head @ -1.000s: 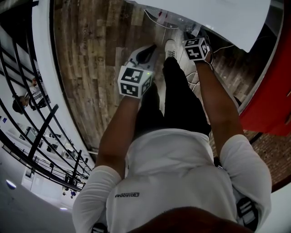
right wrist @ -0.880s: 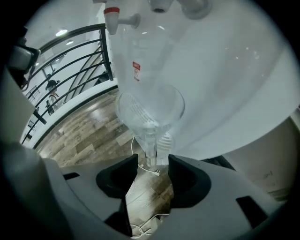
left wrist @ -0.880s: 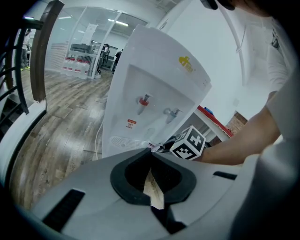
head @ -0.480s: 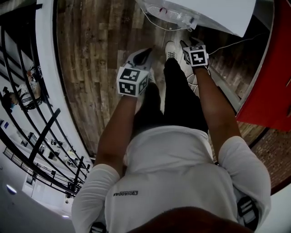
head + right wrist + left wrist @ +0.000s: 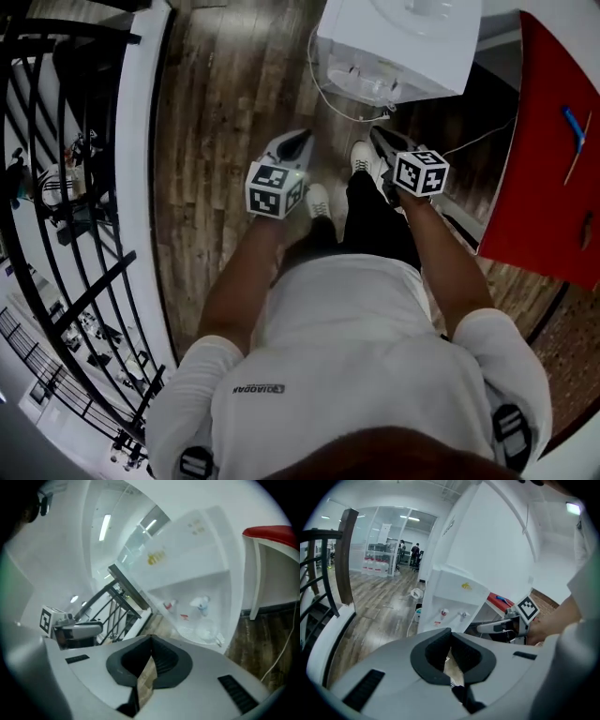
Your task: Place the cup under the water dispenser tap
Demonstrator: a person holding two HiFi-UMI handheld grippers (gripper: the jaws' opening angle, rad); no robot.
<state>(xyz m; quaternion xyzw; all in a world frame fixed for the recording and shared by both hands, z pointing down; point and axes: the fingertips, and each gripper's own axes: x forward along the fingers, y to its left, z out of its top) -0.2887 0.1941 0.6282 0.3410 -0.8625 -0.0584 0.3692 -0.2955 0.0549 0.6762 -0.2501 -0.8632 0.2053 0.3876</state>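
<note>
Raised since earlier: left hand-held gripper [image 5: 298,139] and right hand-held gripper [image 5: 376,134], facing white box-shaped water dispenser [image 5: 403,47]; right jaws just closed, empty; left jaws together, empty.

Shirt [image 5: 347,356]: white, short sleeves, small dark print.
Trousers [image 5: 375,220]: black.
Shoes [image 5: 360,157]: white.
Left tool [image 5: 302,134], right tool [image 5: 375,133]: pale grey shells, black-and-white marker cubes.

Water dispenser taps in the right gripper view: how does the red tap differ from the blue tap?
Colour: the red tap has a red handle, the blue tap a blue one.
Place: in this view the red tap is at the left and the blue tap at the right.
Below: a clear cup stands under the blue tap. Near the red tap there is only a small red sticker.
Shared: both hang side by side in the recess of the white water dispenser.
</note>
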